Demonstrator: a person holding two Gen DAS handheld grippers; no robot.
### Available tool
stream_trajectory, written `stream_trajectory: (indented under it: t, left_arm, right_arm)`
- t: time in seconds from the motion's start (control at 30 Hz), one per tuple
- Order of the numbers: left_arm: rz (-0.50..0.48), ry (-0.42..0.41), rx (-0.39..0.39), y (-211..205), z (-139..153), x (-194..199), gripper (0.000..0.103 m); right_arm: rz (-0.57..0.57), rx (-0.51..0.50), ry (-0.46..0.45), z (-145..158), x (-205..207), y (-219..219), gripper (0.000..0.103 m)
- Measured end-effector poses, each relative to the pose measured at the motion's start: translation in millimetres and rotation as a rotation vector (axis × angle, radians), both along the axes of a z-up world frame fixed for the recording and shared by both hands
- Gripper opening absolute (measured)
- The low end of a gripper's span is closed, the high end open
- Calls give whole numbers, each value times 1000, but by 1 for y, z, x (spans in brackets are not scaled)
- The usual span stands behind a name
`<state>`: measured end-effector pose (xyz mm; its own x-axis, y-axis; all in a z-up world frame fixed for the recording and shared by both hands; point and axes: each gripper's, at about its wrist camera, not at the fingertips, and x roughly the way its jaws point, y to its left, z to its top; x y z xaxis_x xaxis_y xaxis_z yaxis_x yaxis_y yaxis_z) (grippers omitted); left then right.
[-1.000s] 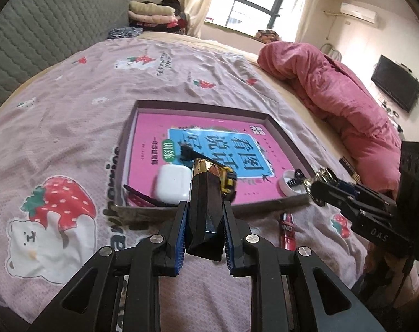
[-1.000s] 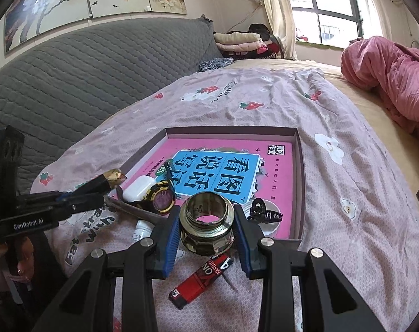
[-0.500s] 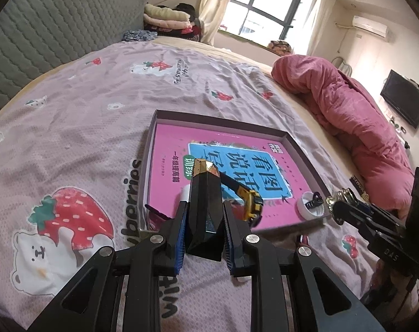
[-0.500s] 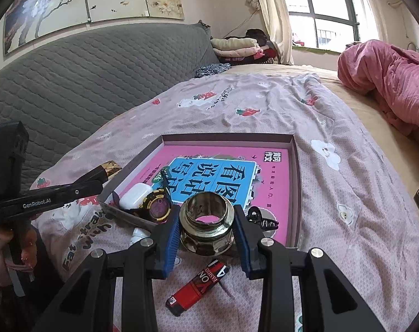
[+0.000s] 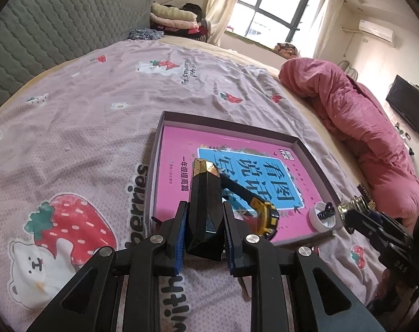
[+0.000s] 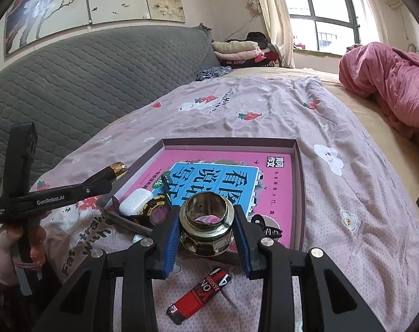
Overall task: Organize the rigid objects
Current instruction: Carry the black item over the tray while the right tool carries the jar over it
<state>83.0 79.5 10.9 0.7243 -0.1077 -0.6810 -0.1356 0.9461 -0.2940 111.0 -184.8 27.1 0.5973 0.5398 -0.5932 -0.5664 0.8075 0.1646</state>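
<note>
The shallow box (image 6: 299, 182) with the pink book (image 6: 275, 191) on its bottom is lying on the bedsheet (image 6: 347, 193), and it is serving as the place where the rigid objects are being collected. A white earbud case (image 6: 134, 202) and a black and yellow watch (image 6: 156, 213) are already sitting in its near left corner, and a white cap (image 5: 321, 217) with a small black clip is resting in the near right corner. A red lighter (image 6: 201, 293) is still lying on the sheet, just outside the near wall of the box.

The left gripper (image 5: 203, 238) is gripping a black faceted bottle (image 5: 205, 202) with a gold tip, and its jaws are closed narrowly on the two sides of the bottle. The bottle is pointing forward over the near edge of the box, I think because it is going to be put inside.

The right gripper (image 6: 206, 238) is holding a round metal fitting (image 6: 206, 229) with its opening up; the blue pads (image 6: 170, 246) are pressing on its sides at a medium opening. It is hanging above the near wall of the box, probably for the same reason.
</note>
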Motion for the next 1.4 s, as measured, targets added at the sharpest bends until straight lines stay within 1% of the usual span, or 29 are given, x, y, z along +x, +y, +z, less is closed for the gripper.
stream_trajectory:
  t: [0.3,0.5,0.8,1.4]
  left_arm:
    - [15,16,-4,3,-6,9,23]
    - [22,29,7,4,-9,13,23]
    - [23,32,17,5,-11,21,23]
    - [42,86,20,9,-24,34,23]
  right_arm:
    - [6,5,-11,2,4,5,37]
    - [12,-6,-28,3,10,9,37]
    - [11,4,-27,3,14,10,37]
    - [26,-12,-23,-1,18,18,37]
